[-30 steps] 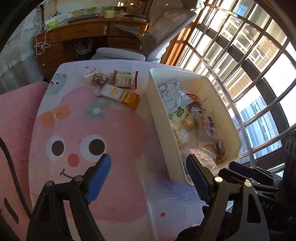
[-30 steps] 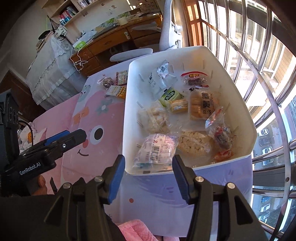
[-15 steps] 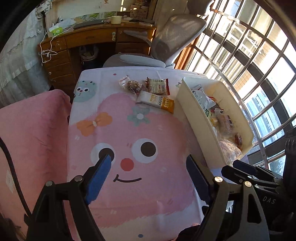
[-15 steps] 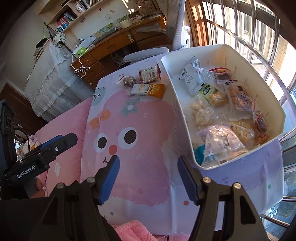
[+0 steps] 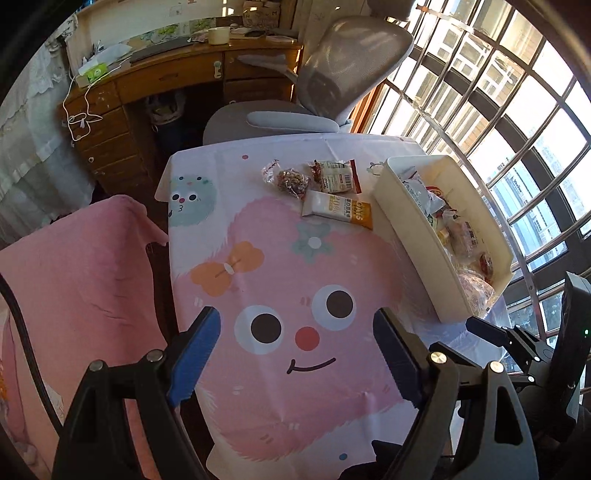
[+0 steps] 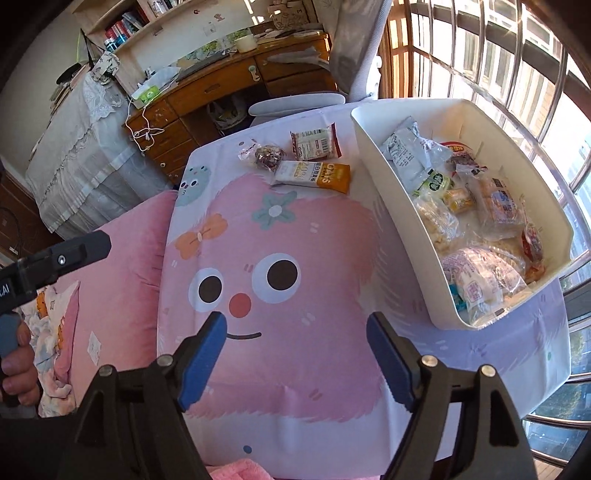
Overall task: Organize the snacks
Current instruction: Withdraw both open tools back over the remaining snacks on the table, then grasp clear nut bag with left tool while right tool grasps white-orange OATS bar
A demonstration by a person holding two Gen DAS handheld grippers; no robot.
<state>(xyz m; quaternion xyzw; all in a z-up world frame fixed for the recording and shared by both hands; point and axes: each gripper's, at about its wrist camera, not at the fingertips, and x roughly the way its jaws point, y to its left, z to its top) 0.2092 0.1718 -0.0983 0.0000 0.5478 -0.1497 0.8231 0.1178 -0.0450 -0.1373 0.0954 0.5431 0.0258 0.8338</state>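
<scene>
1. Lived-in home, a study or bedroom corner by the look of it.
2. Wooden desk (image 6: pixel 236 79) with drawers along the far wall, cluttered with papers, a tissue box (image 5: pixel 92 71) and a cup (image 5: pixel 218 35); a white cable dangling over its edge.
3. Bookshelf (image 6: pixel 125 26) above, packed with books.
4. Grey mesh office chair (image 5: pixel 332 74) pushed between desk and table.
5. Small table under a childish cartoon tablecloth (image 6: pixel 280 236), pink face and bow printed on it.
6. Pink blanket (image 5: pixel 77 266) just beside, lace-trimmed cloth (image 6: pixel 77 147) draped over furniture further off.
7. Barred bay window (image 5: pixel 498 122), sunlit, with high-rise buildings outside.
</scene>
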